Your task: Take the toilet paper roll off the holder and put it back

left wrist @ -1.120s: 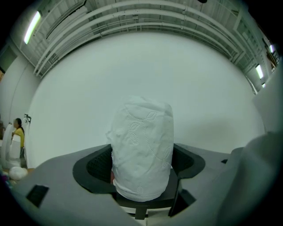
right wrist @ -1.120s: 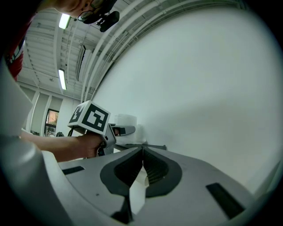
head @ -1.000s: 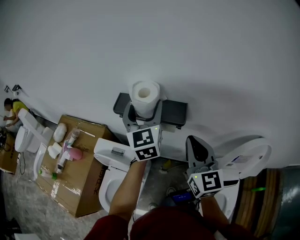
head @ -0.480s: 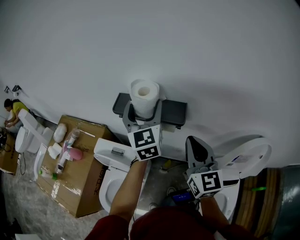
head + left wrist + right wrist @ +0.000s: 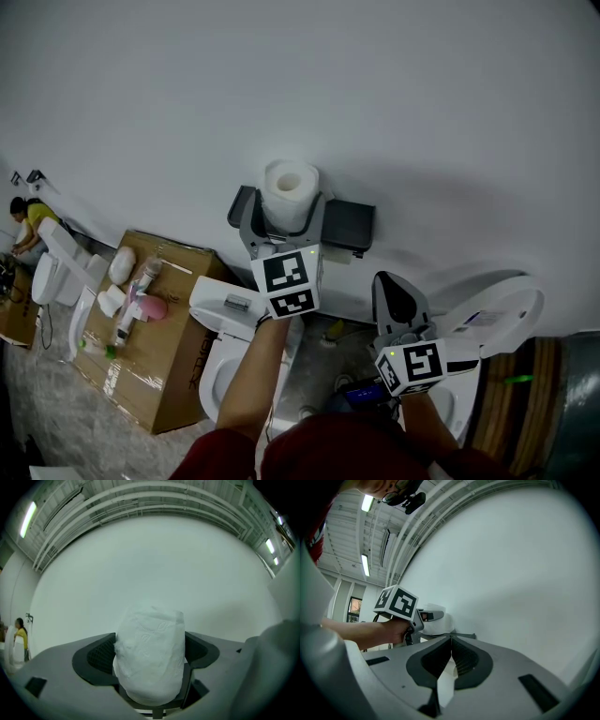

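The white toilet paper roll stands upright between my left gripper's fingers, with the left gripper shut on it. It is held right at the black wall holder, whose flat top shows on both sides of it. I cannot tell whether the roll touches the holder. In the left gripper view the roll fills the gap between the dark pads of the left gripper. My right gripper hangs lower to the right, shut and empty. The right gripper view shows the roll from the side.
A plain white wall stands behind the holder. Below are a white toilet and a second toilet at the right. A cardboard box with bottles on top is at the left. A person sits far left.
My left gripper with the roll has shifted slightly up and closer to the holder, covering more of its left end. The right gripper has not moved.
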`<action>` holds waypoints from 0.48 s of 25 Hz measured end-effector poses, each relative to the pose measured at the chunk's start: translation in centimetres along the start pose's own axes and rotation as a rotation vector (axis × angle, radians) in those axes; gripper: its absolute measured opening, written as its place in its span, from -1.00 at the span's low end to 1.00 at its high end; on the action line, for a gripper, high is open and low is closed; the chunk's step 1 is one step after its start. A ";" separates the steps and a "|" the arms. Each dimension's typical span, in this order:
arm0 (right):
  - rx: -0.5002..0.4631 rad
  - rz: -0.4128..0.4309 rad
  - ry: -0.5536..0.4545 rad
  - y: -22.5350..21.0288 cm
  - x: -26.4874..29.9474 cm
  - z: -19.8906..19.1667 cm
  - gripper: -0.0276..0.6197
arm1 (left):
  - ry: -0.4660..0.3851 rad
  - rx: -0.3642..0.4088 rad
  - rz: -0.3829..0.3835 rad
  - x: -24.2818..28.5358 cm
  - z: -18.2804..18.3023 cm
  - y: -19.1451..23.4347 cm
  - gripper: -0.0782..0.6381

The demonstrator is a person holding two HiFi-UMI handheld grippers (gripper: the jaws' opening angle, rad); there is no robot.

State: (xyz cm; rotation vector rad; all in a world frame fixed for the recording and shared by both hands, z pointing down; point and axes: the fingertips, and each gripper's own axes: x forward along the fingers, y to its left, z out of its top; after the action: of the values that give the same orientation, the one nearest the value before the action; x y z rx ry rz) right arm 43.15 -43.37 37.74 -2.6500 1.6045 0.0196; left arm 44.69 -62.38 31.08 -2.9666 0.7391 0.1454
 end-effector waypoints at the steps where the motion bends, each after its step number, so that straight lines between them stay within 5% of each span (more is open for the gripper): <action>1: 0.000 -0.002 0.002 0.0 0.0 -0.1 -0.86 | -0.003 0.027 0.004 -0.1 0.1 0.0 0.46; 12: -0.015 0.030 0.004 1.4 -0.1 -0.1 -0.86 | -0.049 0.007 -0.020 -3.7 3.2 0.4 0.47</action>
State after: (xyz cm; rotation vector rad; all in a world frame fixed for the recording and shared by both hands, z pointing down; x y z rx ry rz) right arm 41.89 -43.98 37.75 -2.6384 1.6522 0.0270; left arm 41.04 -60.74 28.24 -2.9517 0.7024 0.2125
